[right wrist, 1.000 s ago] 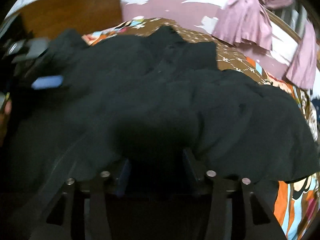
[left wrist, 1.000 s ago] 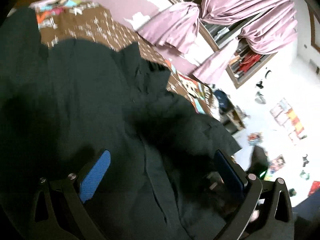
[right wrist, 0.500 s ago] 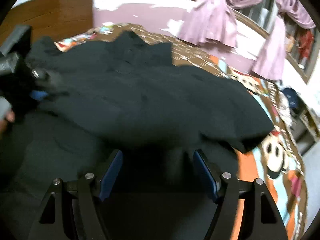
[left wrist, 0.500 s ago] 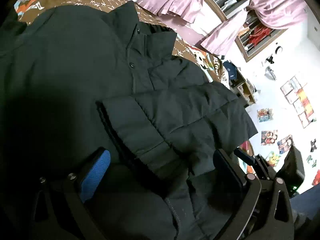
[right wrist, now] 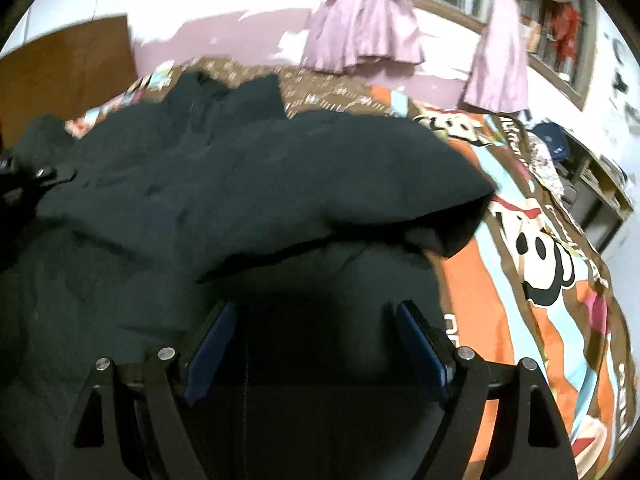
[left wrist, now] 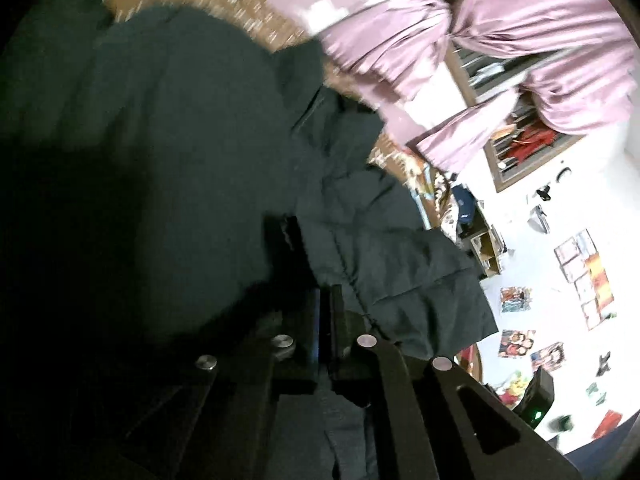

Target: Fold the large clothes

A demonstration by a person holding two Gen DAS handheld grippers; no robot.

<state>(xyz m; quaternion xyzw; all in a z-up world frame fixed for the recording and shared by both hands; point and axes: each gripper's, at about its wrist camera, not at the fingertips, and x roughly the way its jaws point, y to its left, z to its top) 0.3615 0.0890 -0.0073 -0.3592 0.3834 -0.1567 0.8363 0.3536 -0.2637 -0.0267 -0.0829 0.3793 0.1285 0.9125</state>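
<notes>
The left gripper (left wrist: 325, 320), a black two-finger tong with blue pads, has its jaws pressed together at about 6 o'clock in its own view, and a fold of the dark, padded winter jacket (left wrist: 192, 152) appears pinched between them, though blur and shadow make the grip hard to confirm. The right gripper (right wrist: 316, 340), the same black frame with blue pads, stands wide at 6 o'clock in the right wrist view; its jaws are opening, and dark jacket cloth lies in the gap between them without either pad pressing on it

The jacket (right wrist: 260, 184) is the largest thing in both views. It lies spread over the bed, covered by a brown, orange and teal cartoon-print bedspread (right wrist: 540, 264), and fills the frame from 6 o'clock up to about 11 o'clock. One puffy sleeve or folded flap lies across the body, its open cuff end pointing toward 3 o'clock in the right wrist view. The collar sits near 12 o'clock

Shiny mauve curtains (left wrist: 520, 40), tied back, hang at 1 o'clock over a wooden-framed window (right wrist: 560, 60). A brown wooden headboard (right wrist: 68, 64) shows at 10 o'clock in the right wrist view. Small pictures (left wrist: 584, 276) dot the white wall at 3 to 4 o'clock in the left wrist view
</notes>
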